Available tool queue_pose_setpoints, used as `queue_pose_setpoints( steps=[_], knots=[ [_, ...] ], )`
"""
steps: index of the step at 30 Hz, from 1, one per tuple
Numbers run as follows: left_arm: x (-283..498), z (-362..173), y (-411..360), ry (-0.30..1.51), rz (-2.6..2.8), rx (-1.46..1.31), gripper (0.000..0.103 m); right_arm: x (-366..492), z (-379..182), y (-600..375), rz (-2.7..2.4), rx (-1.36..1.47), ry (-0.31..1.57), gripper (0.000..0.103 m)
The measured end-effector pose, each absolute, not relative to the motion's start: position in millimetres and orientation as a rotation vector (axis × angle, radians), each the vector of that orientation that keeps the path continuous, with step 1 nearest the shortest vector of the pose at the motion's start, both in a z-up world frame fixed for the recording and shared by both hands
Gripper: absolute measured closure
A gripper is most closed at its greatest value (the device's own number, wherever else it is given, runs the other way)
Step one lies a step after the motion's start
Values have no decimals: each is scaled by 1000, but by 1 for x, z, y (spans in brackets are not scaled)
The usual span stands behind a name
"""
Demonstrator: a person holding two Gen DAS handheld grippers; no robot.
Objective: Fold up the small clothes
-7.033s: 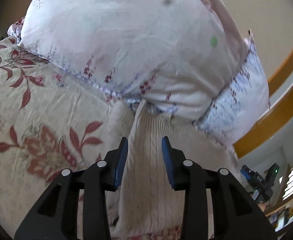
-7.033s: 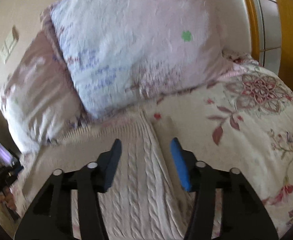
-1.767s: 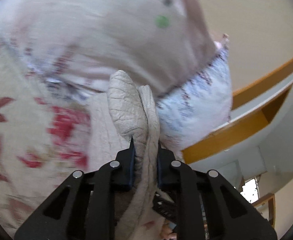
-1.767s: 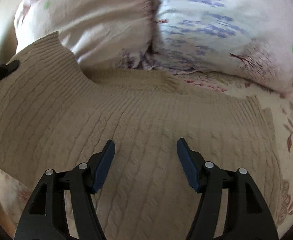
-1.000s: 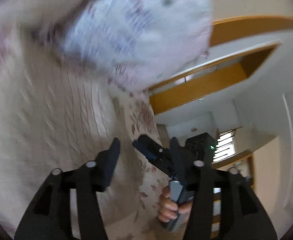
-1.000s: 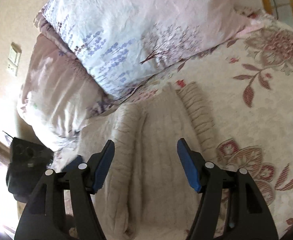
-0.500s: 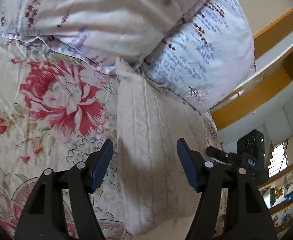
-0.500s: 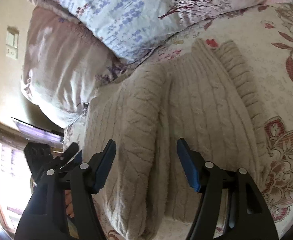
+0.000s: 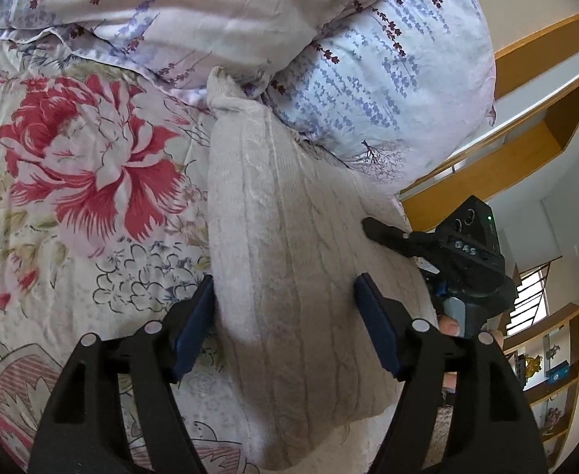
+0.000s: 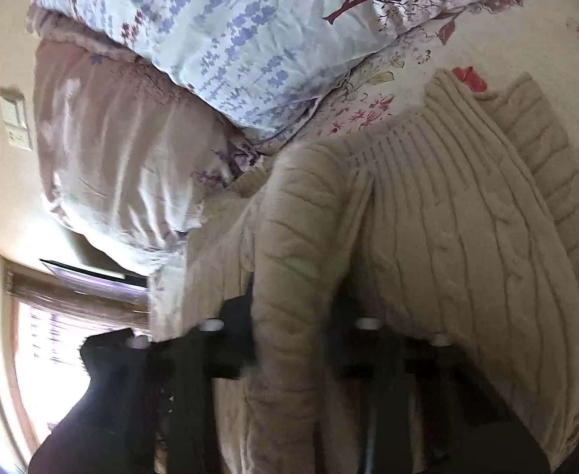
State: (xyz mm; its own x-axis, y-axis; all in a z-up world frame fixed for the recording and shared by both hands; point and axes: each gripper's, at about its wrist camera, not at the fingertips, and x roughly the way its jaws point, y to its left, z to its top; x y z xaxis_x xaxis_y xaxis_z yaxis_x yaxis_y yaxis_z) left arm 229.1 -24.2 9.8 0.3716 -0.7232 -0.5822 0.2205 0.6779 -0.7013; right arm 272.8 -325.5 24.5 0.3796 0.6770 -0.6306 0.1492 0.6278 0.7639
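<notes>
Since half a second ago the right gripper (image 10: pixel 289 339) has dropped low against the sweater (image 9: pixel 289 245), so that a knitted fold now stands between its fingers, while the left gripper (image 9: pixel 285 328) has hardly shifted. The left gripper's fingers are spread wide and hold nothing; the folded sweater's near end lies between and just under them on the flowered bedspread (image 9: pixel 72 197), its far end touching the pillows (image 9: pixel 388 79).

The right wrist view is blurred, so whether those fingers have pinched the fold (image 10: pixel 297 260) or only straddle it cannot be told. In the left wrist view the right gripper (image 9: pixel 439 245) rests at the sweater's right edge.

The step in hand looks like taking hold for the next fold. To do it well, the right fingers should close on all layers of the raised fold, not just the top one, and the left gripper should press or pinch the near end so the bundle does not slide or open when the fold is carried over. Thick knit springs back, so lay it down flat before letting go.
</notes>
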Motion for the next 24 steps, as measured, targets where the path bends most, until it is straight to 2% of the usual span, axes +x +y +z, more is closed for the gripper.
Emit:
queue_pose_setpoints(
  steps=[3,11,24],
  knots=[
    [229,9,-19,1018,-656,-604,31,268,43,-319,373,750,1088,83],
    [226,12,-5,987,-659,-672,27,259,105,-317,304,523,915,84],
    [218,18,-20,953,-701,-600,27,240,118,-366,75,391,875,84]
  ],
)
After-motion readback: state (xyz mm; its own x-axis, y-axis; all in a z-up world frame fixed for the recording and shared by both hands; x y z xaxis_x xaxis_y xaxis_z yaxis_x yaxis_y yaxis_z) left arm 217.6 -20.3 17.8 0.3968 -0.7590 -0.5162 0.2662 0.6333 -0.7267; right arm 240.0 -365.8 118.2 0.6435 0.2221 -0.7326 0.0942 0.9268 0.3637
